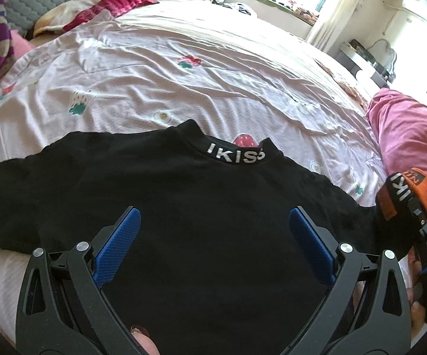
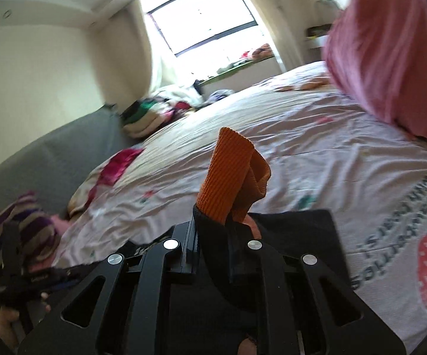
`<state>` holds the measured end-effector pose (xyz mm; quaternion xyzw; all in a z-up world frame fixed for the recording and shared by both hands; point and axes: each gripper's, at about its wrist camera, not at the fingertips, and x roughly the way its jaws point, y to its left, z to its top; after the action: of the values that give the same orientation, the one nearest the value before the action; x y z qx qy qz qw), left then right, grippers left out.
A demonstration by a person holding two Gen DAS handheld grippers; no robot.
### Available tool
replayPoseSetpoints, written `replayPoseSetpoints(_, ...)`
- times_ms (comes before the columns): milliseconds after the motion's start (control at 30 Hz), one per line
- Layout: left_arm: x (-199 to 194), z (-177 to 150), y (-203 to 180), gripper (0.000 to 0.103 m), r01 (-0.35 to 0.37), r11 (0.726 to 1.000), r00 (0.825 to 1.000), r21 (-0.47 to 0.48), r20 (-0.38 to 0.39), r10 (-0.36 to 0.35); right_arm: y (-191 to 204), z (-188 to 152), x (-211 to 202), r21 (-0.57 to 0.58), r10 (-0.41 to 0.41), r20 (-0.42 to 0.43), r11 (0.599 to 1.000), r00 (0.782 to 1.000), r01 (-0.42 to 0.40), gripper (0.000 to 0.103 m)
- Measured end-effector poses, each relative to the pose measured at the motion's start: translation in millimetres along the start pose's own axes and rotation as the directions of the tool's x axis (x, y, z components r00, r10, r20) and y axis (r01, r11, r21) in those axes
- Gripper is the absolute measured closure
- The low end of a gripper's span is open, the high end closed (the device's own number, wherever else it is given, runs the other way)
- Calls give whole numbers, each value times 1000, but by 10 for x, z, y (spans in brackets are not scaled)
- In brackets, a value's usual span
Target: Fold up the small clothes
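Right claw point(image 2: 213, 233) pinches orange cuff point(image 2: 231, 174); left view shows collar point(image 1: 237, 155).

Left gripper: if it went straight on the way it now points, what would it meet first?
Most likely the black top: the left gripper, jaws open, points down at its body, below the lettered collar. How far above the cloth it hangs is unclear.
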<state>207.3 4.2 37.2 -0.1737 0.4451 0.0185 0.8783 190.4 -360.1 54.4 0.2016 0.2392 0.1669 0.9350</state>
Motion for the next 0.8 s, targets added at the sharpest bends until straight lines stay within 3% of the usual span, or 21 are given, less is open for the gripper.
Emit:
replayPoseSetpoints(267, -26, -11, 322, 8, 86, 991, 996, -102, -12, -87, 637, -257, 266, -121, 69, -84, 990, 994, -79, 91)
replayPoseSetpoints(533, 107, -110, 557, 8, 141, 969, 987, -203, -46, -153, 961, -550, 533, -193, 106, -191, 971, 976, -144, 88)
replayPoseSetpoints(700, 250, -206, 576, 12, 205, 946, 970, -250, -76, -230, 965, -624, 541, -150, 175, -247, 965, 953, -216, 58)
replayPoseSetpoints(800, 327, -256, 559, 18, 221, 938, 962, -265, -97, -254, 996, -642, 452, -164, 196, -251, 957, 948, -241, 53)
